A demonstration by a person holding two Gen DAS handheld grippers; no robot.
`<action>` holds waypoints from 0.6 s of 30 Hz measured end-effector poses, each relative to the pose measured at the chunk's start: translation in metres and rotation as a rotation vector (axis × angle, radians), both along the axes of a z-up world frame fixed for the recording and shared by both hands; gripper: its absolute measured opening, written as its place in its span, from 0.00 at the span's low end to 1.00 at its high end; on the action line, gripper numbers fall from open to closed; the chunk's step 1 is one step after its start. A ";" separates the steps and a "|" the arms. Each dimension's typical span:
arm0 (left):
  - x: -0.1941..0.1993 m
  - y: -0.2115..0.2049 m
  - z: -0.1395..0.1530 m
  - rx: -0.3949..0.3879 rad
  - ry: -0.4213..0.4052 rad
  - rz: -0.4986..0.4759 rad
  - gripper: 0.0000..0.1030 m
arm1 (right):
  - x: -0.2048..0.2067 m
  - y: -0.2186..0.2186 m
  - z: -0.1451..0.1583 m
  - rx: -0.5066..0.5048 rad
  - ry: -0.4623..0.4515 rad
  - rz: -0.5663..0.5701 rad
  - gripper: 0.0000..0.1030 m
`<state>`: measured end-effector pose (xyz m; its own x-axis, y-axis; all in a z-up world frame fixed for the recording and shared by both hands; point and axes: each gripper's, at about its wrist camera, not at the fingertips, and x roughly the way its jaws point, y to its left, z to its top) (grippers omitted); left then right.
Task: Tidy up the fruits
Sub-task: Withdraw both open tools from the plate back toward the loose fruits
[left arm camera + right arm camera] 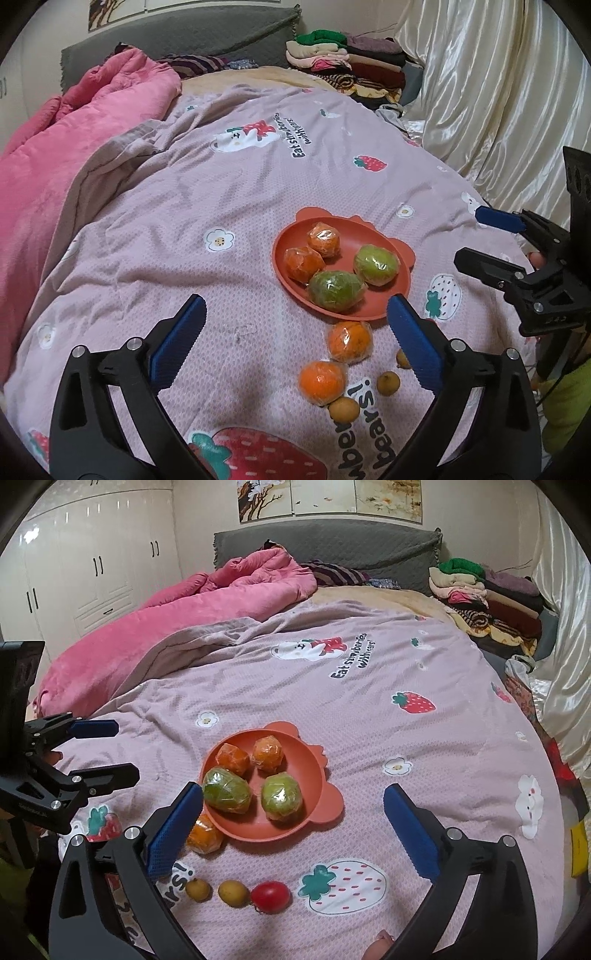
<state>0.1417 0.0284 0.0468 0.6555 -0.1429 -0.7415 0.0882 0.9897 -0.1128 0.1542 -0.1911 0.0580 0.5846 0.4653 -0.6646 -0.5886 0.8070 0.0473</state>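
An orange-red bear-eared plate [400,291] [321,805] lies on the bed and holds two wrapped oranges [324,240] [268,753] and two wrapped green fruits [376,264] [282,800]. Two more wrapped oranges [349,341] [322,382] lie on the quilt just in front of it, with small yellow fruits [344,408] [233,893] and a red tomato [270,896] nearby. My left gripper [295,339] [110,749] is open and empty above the loose oranges. My right gripper [293,830] [484,240] is open and empty over the plate's near edge.
The pink strawberry-print quilt [240,192] covers the bed. A rolled pink blanket [74,147] lies at the left. Folded clothes [351,70] are stacked at the head by the grey headboard. Cream curtains [498,92] hang on the right. White wardrobes [92,565] stand at the far left.
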 end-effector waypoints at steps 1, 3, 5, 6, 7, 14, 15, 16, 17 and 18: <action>-0.001 0.000 0.000 0.000 -0.001 0.001 0.90 | -0.001 0.000 0.001 -0.002 -0.003 0.003 0.95; -0.002 -0.001 0.001 0.001 -0.002 0.002 0.90 | -0.004 -0.001 0.005 -0.002 -0.007 0.001 0.95; -0.004 -0.002 0.002 0.003 -0.004 0.003 0.90 | -0.007 -0.002 0.008 0.003 -0.010 -0.001 0.95; -0.005 -0.002 0.003 0.001 -0.005 0.003 0.90 | -0.008 -0.002 0.009 0.005 -0.011 -0.001 0.95; -0.005 -0.002 0.003 0.003 -0.006 0.005 0.90 | -0.010 -0.003 0.010 0.005 -0.011 0.001 0.95; -0.012 -0.003 0.004 0.011 -0.008 0.010 0.90 | -0.025 -0.005 0.009 0.006 -0.010 0.010 0.95; -0.014 -0.003 0.003 0.011 -0.008 0.010 0.90 | -0.028 -0.005 0.009 0.007 -0.008 0.010 0.95; -0.015 -0.004 0.003 0.014 -0.006 0.009 0.90 | -0.029 -0.005 0.008 0.007 -0.007 0.011 0.95; -0.017 -0.005 0.003 0.015 -0.006 0.008 0.90 | -0.031 -0.006 0.008 0.008 -0.006 0.012 0.95; -0.019 -0.006 0.003 0.015 -0.007 0.006 0.90 | -0.033 -0.006 0.007 0.010 -0.003 0.014 0.95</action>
<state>0.1229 0.0227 0.0498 0.6618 -0.1274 -0.7388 0.0826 0.9919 -0.0970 0.1208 -0.1967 0.0652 0.5803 0.4797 -0.6581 -0.5997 0.7985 0.0532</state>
